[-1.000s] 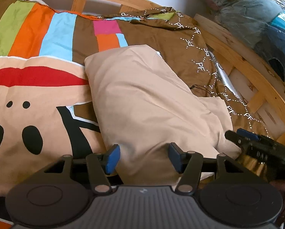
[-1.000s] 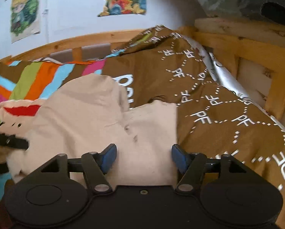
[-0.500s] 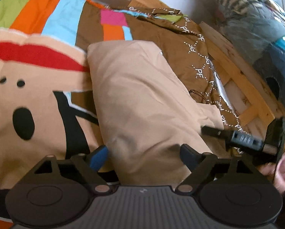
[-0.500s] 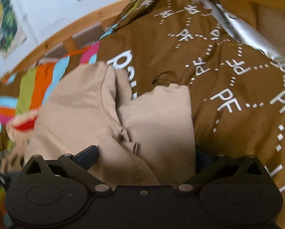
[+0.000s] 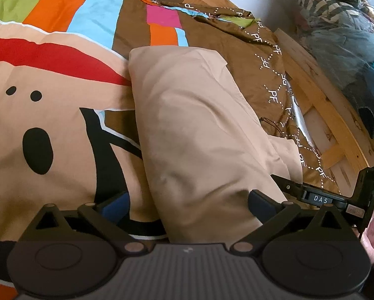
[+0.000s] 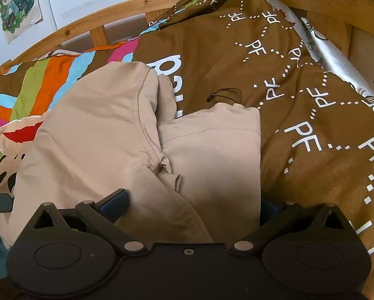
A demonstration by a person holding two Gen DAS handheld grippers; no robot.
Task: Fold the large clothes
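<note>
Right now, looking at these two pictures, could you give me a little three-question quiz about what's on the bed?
1. True or false: the beige garment lies on a patterned bed cover.
2. How do the jaws of the left gripper and the right gripper stand? A) both spread wide, with beige cloth between them B) both shut tight C) one of them out of sight
3. Fill in: the white letters printed across the brown cover read ___.

Key: 1 true; 2 A; 3 PF.
</note>
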